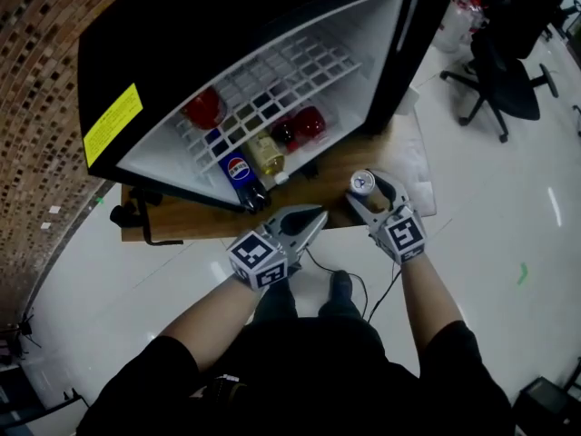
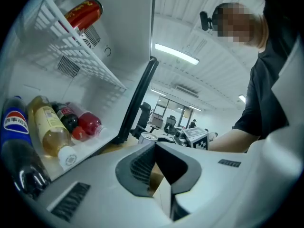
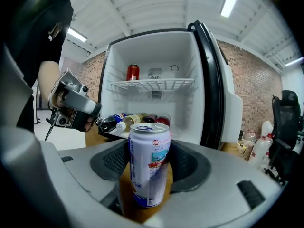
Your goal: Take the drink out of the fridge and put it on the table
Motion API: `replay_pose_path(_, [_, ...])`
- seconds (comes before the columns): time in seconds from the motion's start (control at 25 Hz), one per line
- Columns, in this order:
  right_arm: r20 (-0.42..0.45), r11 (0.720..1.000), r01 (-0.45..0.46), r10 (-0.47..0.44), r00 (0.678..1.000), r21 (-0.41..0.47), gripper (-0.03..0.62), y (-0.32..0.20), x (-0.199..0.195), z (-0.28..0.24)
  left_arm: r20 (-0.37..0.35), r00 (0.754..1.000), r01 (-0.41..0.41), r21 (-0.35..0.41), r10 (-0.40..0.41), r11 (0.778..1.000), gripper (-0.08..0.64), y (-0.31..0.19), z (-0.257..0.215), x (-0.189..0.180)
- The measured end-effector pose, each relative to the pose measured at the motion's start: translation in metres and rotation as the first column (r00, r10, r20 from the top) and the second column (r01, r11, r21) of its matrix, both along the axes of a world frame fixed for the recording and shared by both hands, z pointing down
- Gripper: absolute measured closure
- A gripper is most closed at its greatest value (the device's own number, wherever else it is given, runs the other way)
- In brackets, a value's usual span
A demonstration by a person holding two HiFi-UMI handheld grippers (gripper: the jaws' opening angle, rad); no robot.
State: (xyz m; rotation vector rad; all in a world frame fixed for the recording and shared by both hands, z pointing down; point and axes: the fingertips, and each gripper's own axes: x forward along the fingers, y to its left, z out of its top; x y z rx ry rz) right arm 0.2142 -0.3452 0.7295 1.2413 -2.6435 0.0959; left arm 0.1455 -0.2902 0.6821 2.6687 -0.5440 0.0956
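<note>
A white and blue drink can (image 1: 362, 183) (image 3: 149, 167) stands upright on the wooden table (image 1: 195, 221), just in front of the open fridge (image 1: 272, 25). My right gripper (image 1: 367, 190) (image 3: 149, 161) is shut on the can, one pad on each side. To its left, my left gripper (image 1: 317, 215) (image 2: 155, 147) is shut with nothing in it, pointing at the fridge's lower edge. Inside lie a Pepsi bottle (image 1: 241, 172) (image 2: 16, 125), a yellow bottle (image 1: 266, 153) (image 2: 50, 130) and red bottles (image 1: 307, 123). A red can (image 1: 204, 107) (image 3: 133, 72) stands on the wire shelf.
The fridge door (image 1: 410, 44) stands open at the right of the table. A black office chair (image 1: 504, 71) and plastic bottles (image 1: 458, 12) are on the white floor beyond. A brick wall (image 1: 36, 80) runs along the left. A black clamp (image 1: 136, 216) hangs at the table's left end.
</note>
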Motion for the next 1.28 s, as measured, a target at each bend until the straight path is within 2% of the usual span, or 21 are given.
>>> replay_pose_path(0.2, [0.054,0.999,-0.047,0.046,0.997,0.015,0.324,0.007,0.015,0.014,0.011,1.0,0.01,-0.015,-0.01,1.0,0.56,-0.009,0.012,0.013])
replay_pose_path(0.36, [0.057,0.999,-0.042,0.044,0.997,-0.033,0.319,0.01,0.014,0.024,0.022,1.0,0.015,-0.019,-0.014,1.0,0.56,-0.013,0.016,0.016])
replay_pose_path(0.44, [0.052,0.998,-0.046,0.048,0.998,-0.048,0.256,0.014,0.018,0.03,0.023,1.0,0.017,-0.021,-0.016,1.0,0.56,-0.014,0.016,0.016])
replay_pose_path(0.6, [0.117,0.994,-0.079,0.088,0.989,-0.075,0.242,0.028,0.036,0.007,0.013,1.0,0.019,-0.017,-0.019,1.0,0.511,-0.013,0.006,0.012])
replay_pose_path(0.72, [0.168,0.993,-0.087,0.1,0.981,-0.085,0.242,0.051,0.051,-0.025,0.008,1.0,0.022,0.004,-0.022,1.0,0.499,-0.001,-0.017,0.002])
replay_pose_path(0.76, [0.173,0.993,-0.08,0.094,0.98,-0.088,0.257,0.061,0.055,-0.037,0.006,1.0,0.025,0.013,-0.025,1.0,0.499,0.006,-0.028,-0.002])
replay_pose_path(0.8, [0.176,0.993,-0.069,0.085,0.981,-0.092,0.299,0.072,0.058,-0.05,0.004,1.0,0.029,0.026,-0.029,0.999,0.499,0.015,-0.039,-0.006])
replay_pose_path(0.92, [0.197,0.995,-0.022,0.041,0.98,-0.1,0.313,0.109,0.06,-0.091,-0.009,0.999,0.054,0.07,-0.054,0.996,0.499,0.049,-0.08,-0.02])
replay_pose_path(0.96, [0.203,0.995,0.001,0.02,0.979,-0.104,0.35,0.121,0.057,-0.103,-0.016,0.998,0.067,0.084,-0.066,0.994,0.499,0.061,-0.094,-0.026])
replay_pose_path(1.12, [0.217,0.986,0.103,-0.073,0.974,-0.131,0.354,0.158,0.034,-0.134,-0.033,0.993,0.12,0.147,-0.117,0.982,0.499,0.105,-0.14,-0.058])
replay_pose_path(1.28, [0.241,0.982,0.119,-0.081,0.967,-0.145,0.354,0.193,-0.003,-0.163,-0.026,0.989,0.145,0.179,-0.143,0.973,0.499,0.15,-0.174,-0.108])
